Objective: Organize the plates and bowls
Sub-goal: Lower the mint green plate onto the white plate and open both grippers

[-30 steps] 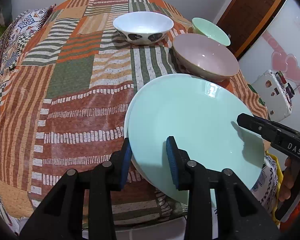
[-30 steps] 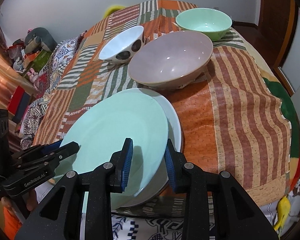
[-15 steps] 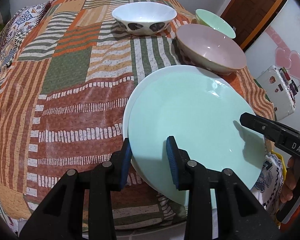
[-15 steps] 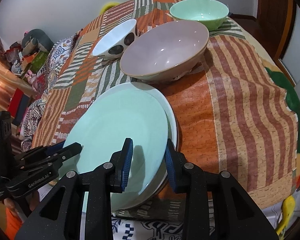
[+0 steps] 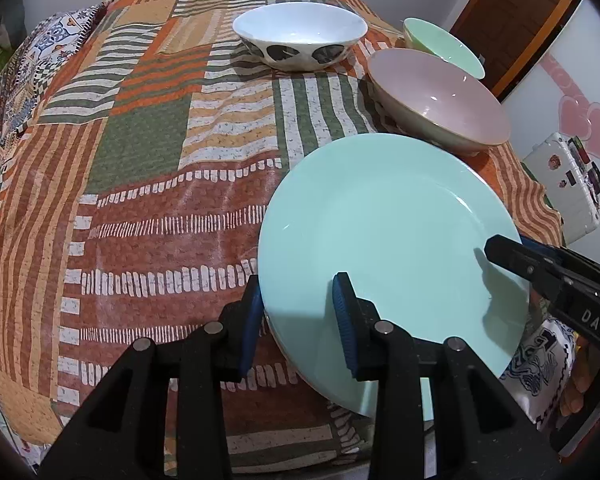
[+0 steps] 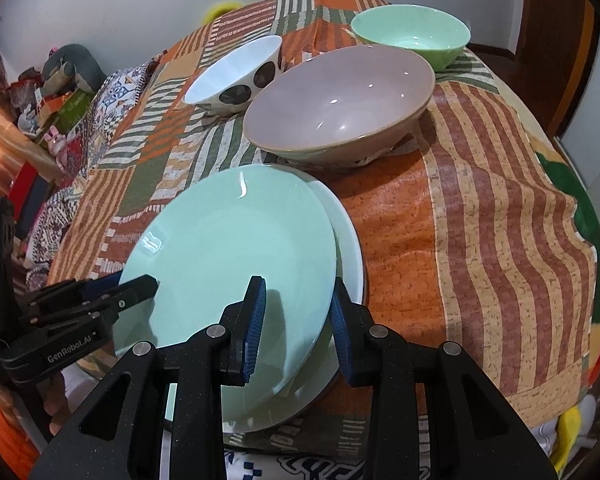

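Note:
I hold a mint-green plate (image 5: 388,232) (image 6: 228,248) by opposite rims. My left gripper (image 5: 298,320) (image 6: 144,284) is shut on its left rim, one blue pad under the edge and one on top. My right gripper (image 6: 296,320) (image 5: 500,252) is shut on the right rim the same way. The green plate lies tilted over a white plate (image 6: 350,248), whose rim shows only on the right side. Behind stand a wide pink bowl (image 5: 440,96) (image 6: 340,96), a white bowl with dark spots (image 5: 300,36) (image 6: 236,76) and a mint-green bowl (image 5: 444,44) (image 6: 412,32).
A striped patchwork cloth (image 5: 140,160) covers the round table, and both plates overhang its near edge. A white appliance (image 5: 568,184) and a brown door stand past the right side. Cluttered shelves (image 6: 60,100) lie beyond the left. A hand (image 5: 576,380) grips the right tool.
The green plate has shifted slightly left over the white plate; the white rim at its left edge no longer shows in the left wrist view. Both grips are unchanged.

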Tool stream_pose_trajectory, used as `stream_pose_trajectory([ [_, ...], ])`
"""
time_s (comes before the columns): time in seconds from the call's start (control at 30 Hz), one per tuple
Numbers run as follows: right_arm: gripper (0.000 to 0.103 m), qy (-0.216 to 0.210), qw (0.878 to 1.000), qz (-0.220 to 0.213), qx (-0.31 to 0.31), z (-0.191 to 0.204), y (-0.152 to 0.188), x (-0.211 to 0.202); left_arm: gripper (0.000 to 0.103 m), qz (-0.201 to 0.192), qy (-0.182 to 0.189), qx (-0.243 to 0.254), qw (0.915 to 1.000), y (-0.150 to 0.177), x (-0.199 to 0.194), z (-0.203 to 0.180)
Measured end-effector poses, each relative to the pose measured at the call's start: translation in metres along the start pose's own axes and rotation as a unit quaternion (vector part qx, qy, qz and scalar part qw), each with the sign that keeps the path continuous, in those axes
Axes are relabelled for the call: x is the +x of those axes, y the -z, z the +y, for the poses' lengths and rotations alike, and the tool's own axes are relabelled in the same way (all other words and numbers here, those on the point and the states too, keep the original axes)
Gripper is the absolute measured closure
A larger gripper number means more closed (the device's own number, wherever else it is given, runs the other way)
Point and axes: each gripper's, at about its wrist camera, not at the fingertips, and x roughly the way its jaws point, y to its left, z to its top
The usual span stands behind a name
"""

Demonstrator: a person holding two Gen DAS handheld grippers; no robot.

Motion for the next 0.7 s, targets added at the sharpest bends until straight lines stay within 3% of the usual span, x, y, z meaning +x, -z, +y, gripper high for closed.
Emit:
stream_pose_trajectory([
  [0.13, 0.072, 0.005, 1.0, 0.003, -0.013, 0.003, 0.001, 0.002, 0.068, 0.021, 0.003, -0.011, 0.9997, 0.003, 0.013, 0.004],
  [0.7, 0.075, 0.005, 1.0, -0.008, -0.005, -0.005, 0.004, -0.013, 0.068, 0.017, -0.004, -0.005, 0.9998, 0.005, 0.013, 0.002],
])
